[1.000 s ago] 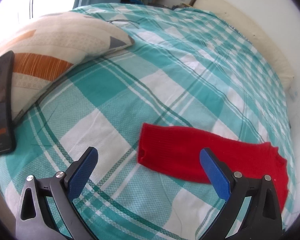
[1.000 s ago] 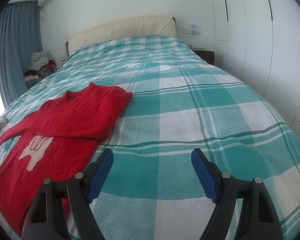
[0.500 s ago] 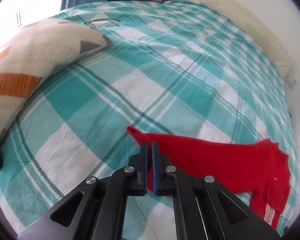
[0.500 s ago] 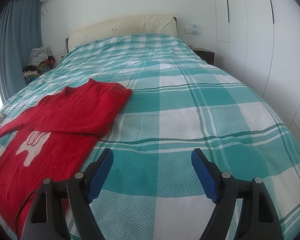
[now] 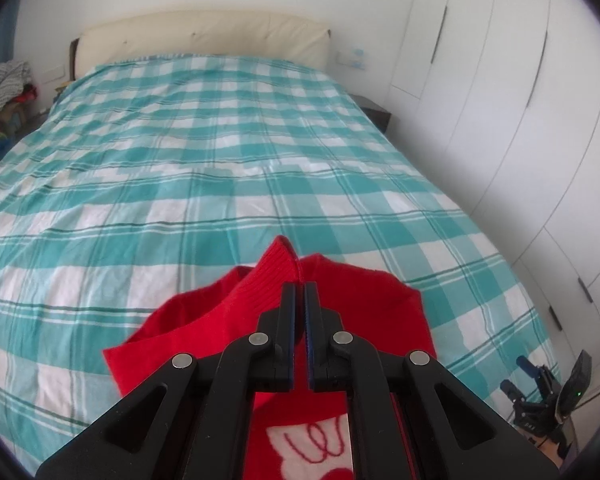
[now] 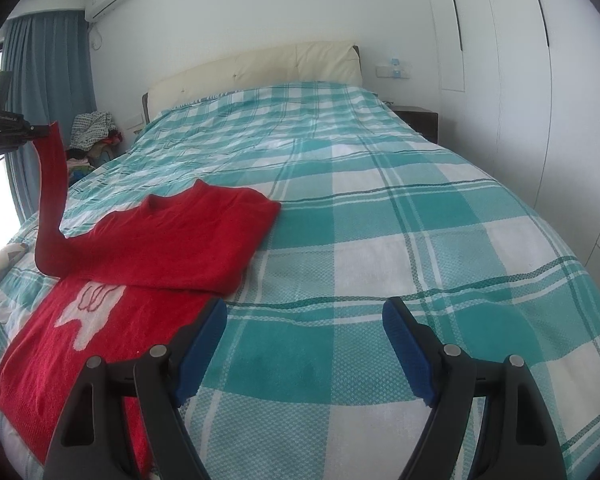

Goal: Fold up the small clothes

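A red sweater (image 6: 172, 240) with a white motif (image 6: 88, 312) lies on the left part of the checked bed (image 6: 380, 240), its right side folded in. My left gripper (image 5: 299, 290) is shut on the cuff of the left sleeve (image 5: 276, 272). In the right wrist view the sleeve (image 6: 52, 184) hangs stretched up from the sweater to the left gripper (image 6: 40, 132) at the upper left. My right gripper (image 6: 306, 306) stands open low over the bedsheet, just right of the sweater, with nothing between its fingers. It also shows small in the left wrist view (image 5: 518, 376).
A cream headboard (image 6: 260, 68) closes the far end of the bed. White wardrobe doors (image 6: 540, 80) line the right side, with a dark nightstand (image 6: 416, 118) beside them. A pile of clothes (image 6: 94, 128) and a blue curtain (image 6: 48, 80) stand at the left. A patterned pillow (image 6: 4, 260) lies at the left edge.
My left gripper shut on the sleeve cuff, then rose and swung round over the sweater, lifting the sleeve off the bed. The right gripper has stayed put.
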Tool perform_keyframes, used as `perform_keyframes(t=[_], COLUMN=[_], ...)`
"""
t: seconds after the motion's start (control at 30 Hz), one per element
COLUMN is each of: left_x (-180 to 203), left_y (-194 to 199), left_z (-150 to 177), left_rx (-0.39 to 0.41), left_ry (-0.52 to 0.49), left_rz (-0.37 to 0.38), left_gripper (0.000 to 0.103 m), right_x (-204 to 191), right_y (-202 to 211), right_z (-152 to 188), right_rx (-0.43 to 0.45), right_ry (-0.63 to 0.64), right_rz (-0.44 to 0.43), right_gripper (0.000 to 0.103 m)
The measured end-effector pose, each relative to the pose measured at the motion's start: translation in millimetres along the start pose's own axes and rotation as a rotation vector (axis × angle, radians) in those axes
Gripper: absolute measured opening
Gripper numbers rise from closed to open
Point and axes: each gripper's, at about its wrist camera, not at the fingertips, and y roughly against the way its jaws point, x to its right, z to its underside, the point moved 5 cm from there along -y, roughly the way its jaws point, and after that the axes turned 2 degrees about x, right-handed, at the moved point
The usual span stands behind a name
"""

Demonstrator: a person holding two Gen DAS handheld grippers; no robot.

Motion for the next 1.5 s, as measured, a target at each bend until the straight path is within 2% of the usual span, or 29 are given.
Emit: perform_keyframes(t=[0.03,0.07,0.1,0.13,0.17,0.27,0.33,0.4,0.47,0.6,0.73,0.8,0.9,0.97,1.1,1.5], left_x=[13.9,25.5,31.9,37.1,38.0,18.9,-14.0,-59.8,-113.0,-220.1,-283.0,-292.6,-305.3,-306.4,-305.5,-310.4], left_y=[-16.1,-32.1,-45.9,-53.1,-54.2,-46.0,-32.3,-13.4,3.5,17.6,23.4,14.1,-7.1,-5.3,-3.8,-9.4], left_z=[8.8,19.7,31.0,41.7,49.7,67.2,77.8,91.8,111.5,158.6,185.0,192.4,212.6,214.2,215.5,216.5], left_rx=[-0.035,-0.080,-0.128,-0.154,-0.152,-0.166,-0.158,-0.126,-0.105,-0.118,-0.052,-0.039,-0.100,-0.074,-0.076,-0.091], left_ry=[-0.015,-0.026,-0.032,-0.041,-0.057,-0.110,-0.115,-0.082,-0.030,0.133,0.256,0.264,0.297,0.316,0.311,0.318], left_rz=[0.017,0.037,0.032,0.004,-0.025,-0.105,-0.184,-0.277,-0.374,-0.538,-0.587,-0.582,-0.538,-0.519,-0.535,-0.529], left_gripper=[0.008,0.028,0.067,0.077,0.084,0.084,0.090,0.100,0.100,0.100,0.100,0.100,0.103,0.103,0.103,0.103], right_x=[1.5,2.7,3.8,4.8,5.8,11.4,15.2,18.1,18.9,12.8,5.1,1.3,-0.7,1.5,8.2,6.9], right_y=[0.9,2.2,3.2,4.6,5.9,9.0,9.9,9.2,7.2,-0.8,-14.7,-21.9,-32.0,-37.7,-46.2,-47.4], right_z=[-0.7,-1.4,-2.3,-3.4,-4.1,-6.1,-7.2,-7.7,-7.2,-0.6,14.1,21.3,30.4,36.1,44.3,47.6], right_rx=[0.003,0.006,0.009,0.014,0.018,0.027,0.030,0.028,0.022,-0.005,-0.052,-0.072,-0.098,-0.114,-0.146,-0.158], right_ry=[-0.009,-0.017,-0.022,-0.024,-0.028,-0.054,-0.073,-0.093,-0.107,-0.071,-0.011,0.025,0.058,0.054,0.023,0.026], right_rz=[-0.003,-0.008,-0.010,-0.008,-0.006,-0.009,-0.013,-0.015,-0.019,0.006,0.047,0.064,0.068,0.079,0.094,0.095], right_gripper=[0.080,0.080,0.080,0.080,0.080,0.080,0.080,0.080,0.080,0.080,0.080,0.080,0.080,0.080,0.080,0.083])
